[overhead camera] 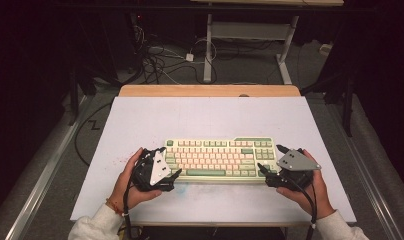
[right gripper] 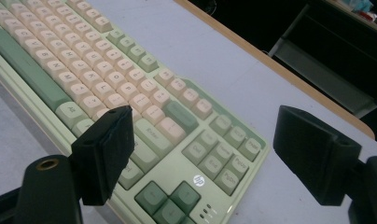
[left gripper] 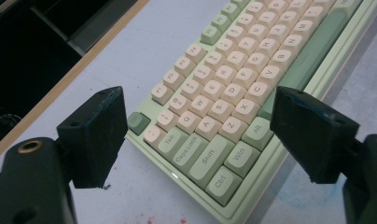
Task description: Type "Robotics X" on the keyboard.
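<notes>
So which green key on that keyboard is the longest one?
The space bar, in the bottom row of the keyboard: one long green strip, while every other green key is far shorter.

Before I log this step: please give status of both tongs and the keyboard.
Left tongs open, at keyboard's left end. Right tongs open, at its right end. Keyboard flat on table, ungripped. Nothing in the way.

The keyboard [left gripper: 252, 88] keys read Tab, Caps Lock, Shift, Ctrl, Win, Alt and letters such as Q, W, A, Z, X; a round hp logo [right gripper: 198, 180] sits above its arrow keys
</notes>
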The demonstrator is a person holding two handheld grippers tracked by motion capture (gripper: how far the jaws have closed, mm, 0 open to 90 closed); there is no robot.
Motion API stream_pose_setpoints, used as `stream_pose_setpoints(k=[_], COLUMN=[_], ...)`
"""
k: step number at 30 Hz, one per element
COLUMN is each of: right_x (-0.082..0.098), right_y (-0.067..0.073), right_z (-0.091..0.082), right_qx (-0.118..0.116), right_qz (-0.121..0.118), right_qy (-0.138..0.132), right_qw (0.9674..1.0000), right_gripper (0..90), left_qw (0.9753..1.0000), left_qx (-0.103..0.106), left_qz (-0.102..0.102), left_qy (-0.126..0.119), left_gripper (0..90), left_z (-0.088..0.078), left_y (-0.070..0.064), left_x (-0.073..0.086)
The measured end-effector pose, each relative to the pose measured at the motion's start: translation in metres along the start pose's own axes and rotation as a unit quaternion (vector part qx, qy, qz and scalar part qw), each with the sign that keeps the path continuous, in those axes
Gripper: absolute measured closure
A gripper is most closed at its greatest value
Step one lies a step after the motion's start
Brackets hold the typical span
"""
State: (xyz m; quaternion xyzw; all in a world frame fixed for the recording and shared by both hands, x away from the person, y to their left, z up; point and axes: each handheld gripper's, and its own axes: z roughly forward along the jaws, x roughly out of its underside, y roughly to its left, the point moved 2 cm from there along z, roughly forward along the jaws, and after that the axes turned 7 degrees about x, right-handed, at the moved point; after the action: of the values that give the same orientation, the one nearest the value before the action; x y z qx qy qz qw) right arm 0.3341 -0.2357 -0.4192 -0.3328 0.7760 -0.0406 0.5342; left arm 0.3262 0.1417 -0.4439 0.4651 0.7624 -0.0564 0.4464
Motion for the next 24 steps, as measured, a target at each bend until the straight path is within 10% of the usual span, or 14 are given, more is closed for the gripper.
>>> stream_pose_setpoints(k=[24], right_x=[0.021], right_y=[-0.013], right_z=[-0.016], right_qx=[0.021], right_qz=[0.005], right_qy=[0.013], right_qw=[0.9997], right_gripper=[20.6], left_qw=[0.9996], left_qx=[-0.01], left_qz=[-0.019], left_qy=[0.02], left_gripper=[17.4], left_z=[-0.015], left_y=[0.004], left_x=[0.03])
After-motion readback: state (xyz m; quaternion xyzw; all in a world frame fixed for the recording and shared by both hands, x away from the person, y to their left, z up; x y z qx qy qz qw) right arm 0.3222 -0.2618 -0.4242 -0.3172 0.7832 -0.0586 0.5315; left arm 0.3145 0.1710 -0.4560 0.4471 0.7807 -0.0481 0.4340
